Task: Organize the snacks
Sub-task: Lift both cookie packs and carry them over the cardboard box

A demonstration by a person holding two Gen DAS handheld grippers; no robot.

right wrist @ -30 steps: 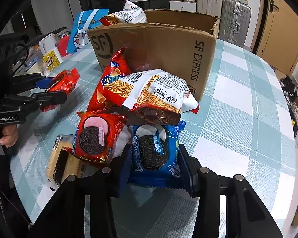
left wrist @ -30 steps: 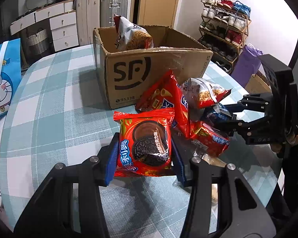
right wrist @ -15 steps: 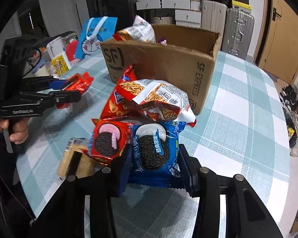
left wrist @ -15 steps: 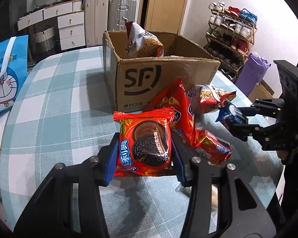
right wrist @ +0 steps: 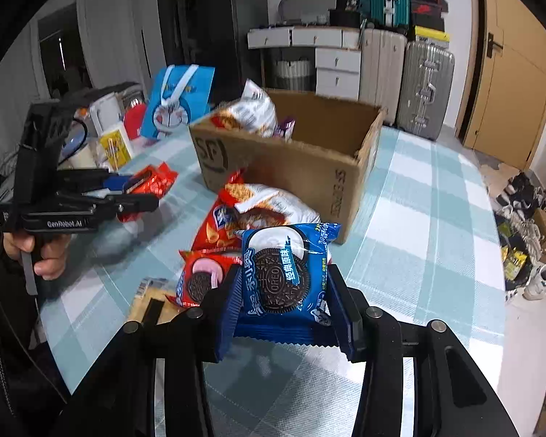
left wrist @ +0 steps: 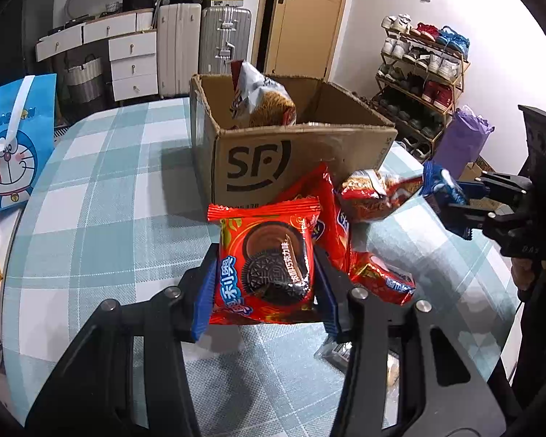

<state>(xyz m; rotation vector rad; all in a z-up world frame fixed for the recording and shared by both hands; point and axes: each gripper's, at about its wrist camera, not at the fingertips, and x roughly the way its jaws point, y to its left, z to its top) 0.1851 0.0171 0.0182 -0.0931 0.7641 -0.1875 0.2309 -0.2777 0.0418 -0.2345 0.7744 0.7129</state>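
Glossy foil cookie packets (left wrist: pixel 265 262), matt corrugated cardboard box (left wrist: pixel 295 156), woven checked tablecloth (left wrist: pixel 102 196).

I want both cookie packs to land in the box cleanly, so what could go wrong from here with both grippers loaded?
1. The noodle bag already stands tall at the near-left corner of the cardboard box; a pack dropped there may slide off it.
2. The left gripper with the red cookie pack and the right gripper with the blue cookie pack could collide over the box.
3. Loose snacks leaning against the box front could be knocked by a low approach.
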